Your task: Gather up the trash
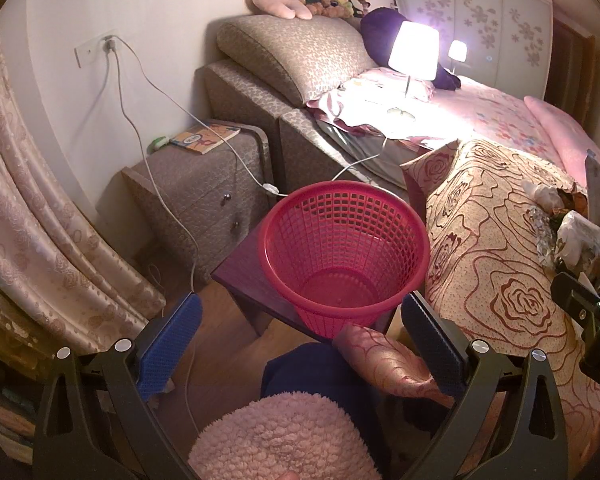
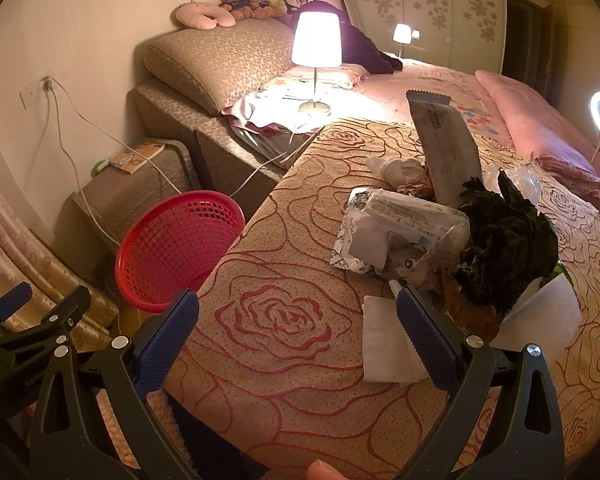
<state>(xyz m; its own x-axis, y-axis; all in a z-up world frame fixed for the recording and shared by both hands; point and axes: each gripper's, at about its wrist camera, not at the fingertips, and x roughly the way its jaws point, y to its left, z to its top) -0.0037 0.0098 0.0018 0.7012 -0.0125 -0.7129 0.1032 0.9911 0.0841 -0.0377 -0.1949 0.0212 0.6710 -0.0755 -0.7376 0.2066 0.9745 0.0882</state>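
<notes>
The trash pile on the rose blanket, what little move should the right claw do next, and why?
Probably ease the open right gripper forward onto the flat white paper napkin, the nearest piece of the trash heap. Both grippers are empty, and the red plastic mesh basket sits empty beside the rose-patterned blanket, ready for it.

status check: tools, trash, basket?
Left tool, right tool open, empty. Trash pile on rose bedspread. Red basket empty. Nothing blocking.
</notes>
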